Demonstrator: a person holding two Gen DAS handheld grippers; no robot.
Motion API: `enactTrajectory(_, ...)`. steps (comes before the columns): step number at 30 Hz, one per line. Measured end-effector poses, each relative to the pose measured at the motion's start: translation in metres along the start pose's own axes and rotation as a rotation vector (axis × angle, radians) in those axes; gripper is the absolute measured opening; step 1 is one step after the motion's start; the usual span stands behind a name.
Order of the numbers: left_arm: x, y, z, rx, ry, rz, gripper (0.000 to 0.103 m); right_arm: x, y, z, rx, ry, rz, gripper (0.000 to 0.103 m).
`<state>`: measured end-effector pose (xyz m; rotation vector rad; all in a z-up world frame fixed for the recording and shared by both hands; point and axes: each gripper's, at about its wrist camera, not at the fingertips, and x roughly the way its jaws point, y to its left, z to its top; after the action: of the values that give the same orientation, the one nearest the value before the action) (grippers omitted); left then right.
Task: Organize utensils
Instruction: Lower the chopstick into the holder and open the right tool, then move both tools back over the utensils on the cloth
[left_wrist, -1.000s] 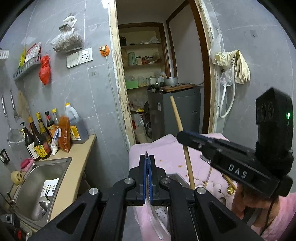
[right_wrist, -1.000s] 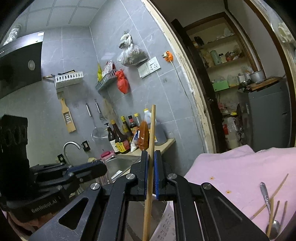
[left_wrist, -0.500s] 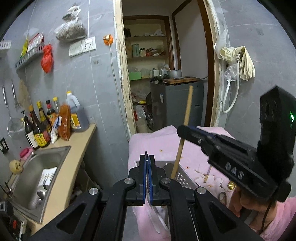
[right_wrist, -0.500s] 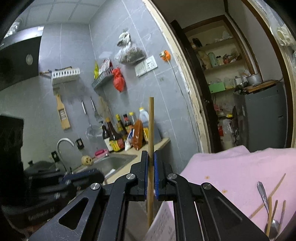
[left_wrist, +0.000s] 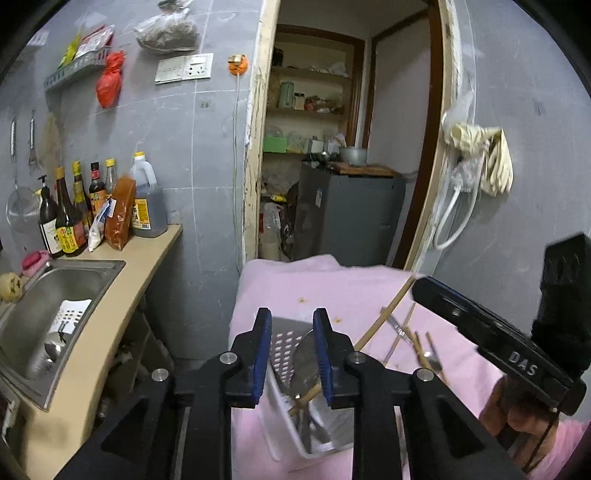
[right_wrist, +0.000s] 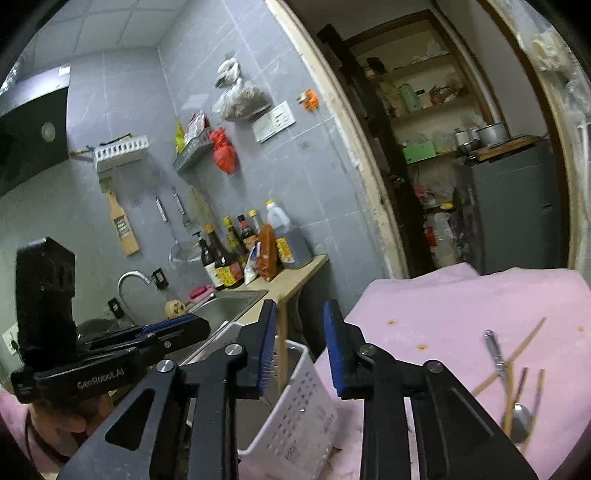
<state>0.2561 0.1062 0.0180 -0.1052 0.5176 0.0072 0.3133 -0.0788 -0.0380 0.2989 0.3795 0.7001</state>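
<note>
**Chopstick dropped in the basket, both claws let go**

Starting at the right gripper (right_wrist: 299, 347): its blue pads are parted a modest way, nowhere near wide, and nothing is seen between them. A second ago a long wooden chopstick was pinched upright in those pads; now it's gone from the grip, and the jaws have just been opening. The white basket (right_wrist: 295, 413) is sitting right below and just beyond the fingertips, at the near left edge of the pink cloth (right_wrist: 461, 302), so the stick is judged to have been released into it.

Same story on the left gripper (left_wrist: 291, 354): pads pressed flat together a second ago, now cracked open to a narrow gap, empty. Through that gap the basket (left_wrist: 280, 410) is seen, with a metal utensil and a wooden stick end (left_wrist: 304, 402) already inside.

For the task that reads as one more piece put away, not the end of it. Still lying loose on the cloth, to the right of the basket and well apart from it: a spoon (right_wrist: 519, 421) and several chopsticks (right_wrist: 513, 354), crossed in a little pile. In the left wrist view one long chopstick (left_wrist: 384, 314) is slanted across the cloth between the basket and the pile.

Off to the left, the sink (left_wrist: 55, 314) and sauce bottles (left_wrist: 74, 210) are not involved.
</note>
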Motion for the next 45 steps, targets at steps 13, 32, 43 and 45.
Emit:
enactTrajectory(13,-0.013,-0.067,0.004,0.006,-0.131,-0.030,0.085,-0.099,-0.035,0.029,-0.061,-0.063,-0.296,0.090)
enactTrajectory(32,0.038,-0.172,-0.018,0.146,-0.103,-0.082,0.099,-0.162,-0.123,0.032,-0.129,-0.011,-0.548,0.102)
enactTrajectory(43,0.107,-0.192,-0.044,0.168,0.057,-0.047,0.099,-0.126,-0.207,-0.003,-0.034,0.097,-0.535,0.102)
enactTrajectory(45,0.124,-0.192,-0.050,0.155,0.092,-0.063,0.098,-0.116,-0.223,-0.011,-0.001,0.127,-0.516,0.102)
